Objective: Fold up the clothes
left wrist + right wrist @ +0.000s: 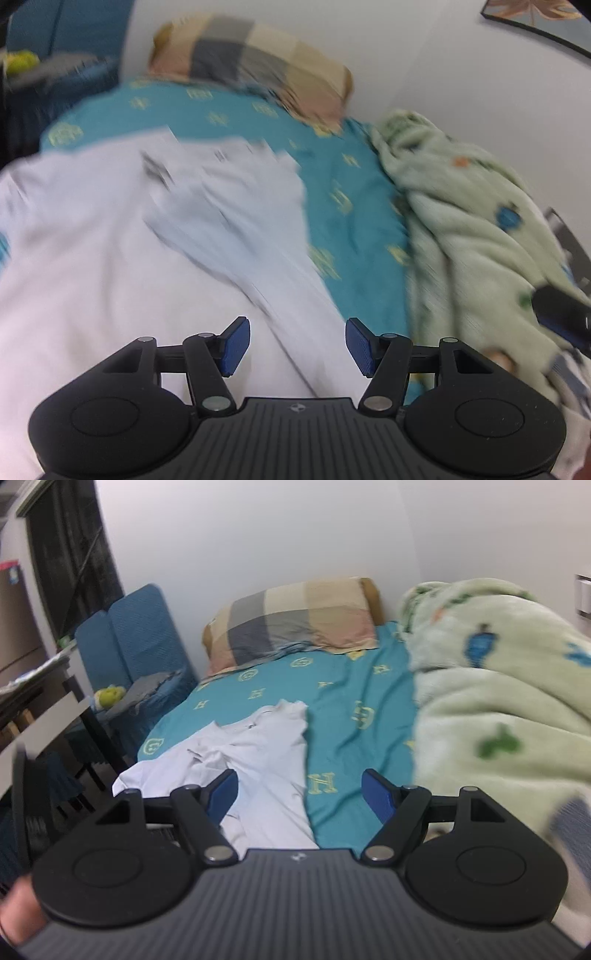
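My left gripper (pixel 297 347) stands with its blue pads apart and nothing between them; it hangs above the white cotton shirt (pixel 155 236), not touching it. My right gripper (pixel 299 797) is likewise wide open and empty, held above the near edge of the bed.

The shirt lies on the teal patterned bedsheet (pixel 354 686), on the left half of the bed towards its near edge. In the right wrist view its right side runs in a straight line down the middle of the sheet, while the left side spreads loosely out to the bed's left edge. I judge one side to be folded in and the other still to do; the left view is too blurred to confirm creases.

A checked beige and grey pillow (pixel 295 616) sits at the far edge, and a pale green fleece blanket (pixel 491 686) is heaped along the right edge, clear of the shirt.

Step in hand, as I judge it: between folds, both grippers free. The next move calls for lowering onto the loose left portion, pinching a single layer of cloth, and carrying it across evenly without dragging the folded side.
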